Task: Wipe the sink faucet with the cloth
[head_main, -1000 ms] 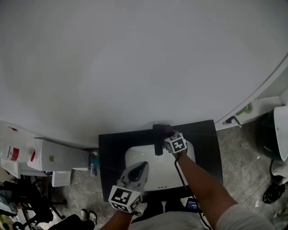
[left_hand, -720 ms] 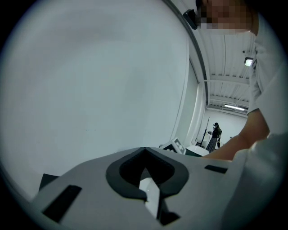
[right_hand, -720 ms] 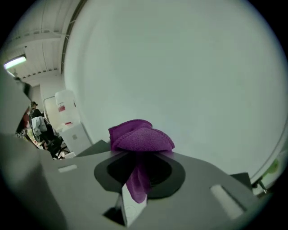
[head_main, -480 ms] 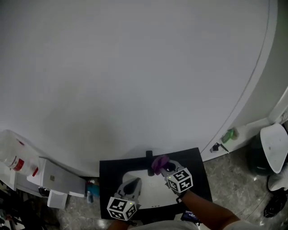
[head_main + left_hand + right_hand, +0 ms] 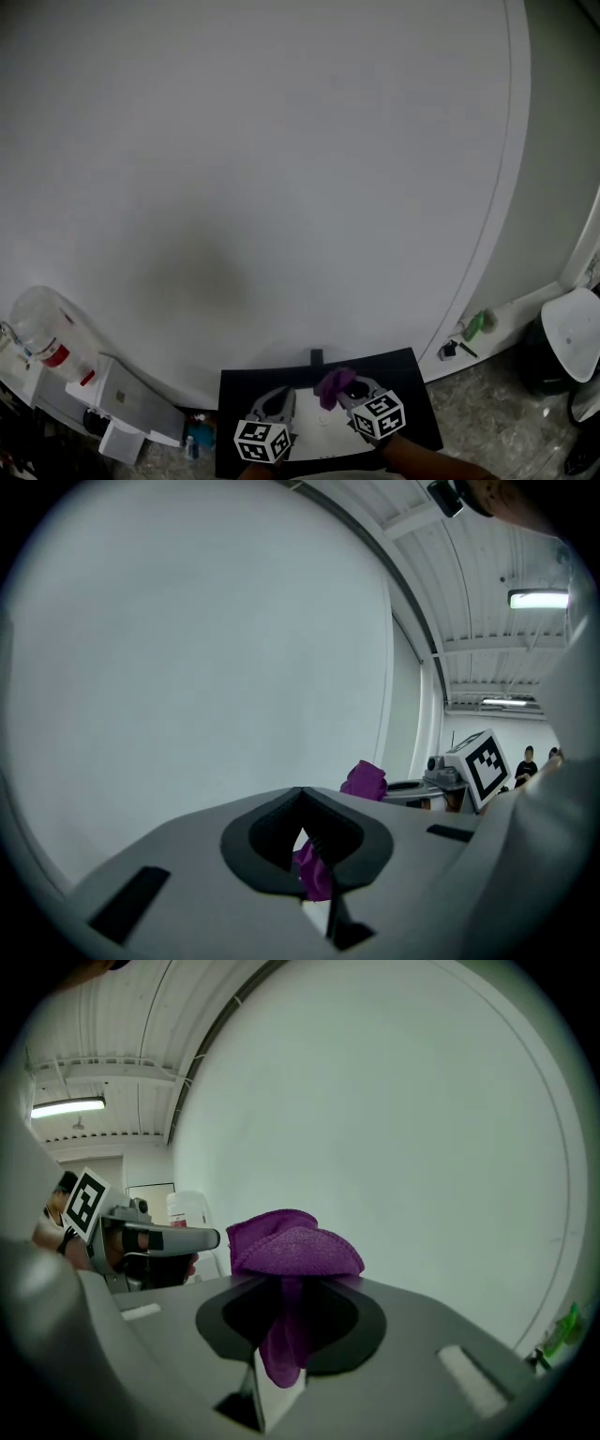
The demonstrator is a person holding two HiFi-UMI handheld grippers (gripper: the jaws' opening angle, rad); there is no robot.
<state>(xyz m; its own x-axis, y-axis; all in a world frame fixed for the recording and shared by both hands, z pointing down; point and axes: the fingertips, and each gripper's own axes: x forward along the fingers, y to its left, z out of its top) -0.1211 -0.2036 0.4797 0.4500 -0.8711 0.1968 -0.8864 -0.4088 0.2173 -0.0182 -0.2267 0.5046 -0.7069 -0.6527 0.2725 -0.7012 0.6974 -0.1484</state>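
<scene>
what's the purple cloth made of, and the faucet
Cloth: likely microfibre, matte purple; fuzzy nap, stitched hem, limp folds.
Faucet: black, dull finish; too small to tell metal from plastic.

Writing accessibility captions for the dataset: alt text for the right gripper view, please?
A purple cloth is clamped between the fingers of the right gripper, bunched above them with a strip running down between them, against a plain pale wall. At the left edge is the left gripper with its marker cube, and a white bottle stands behind it.
</scene>
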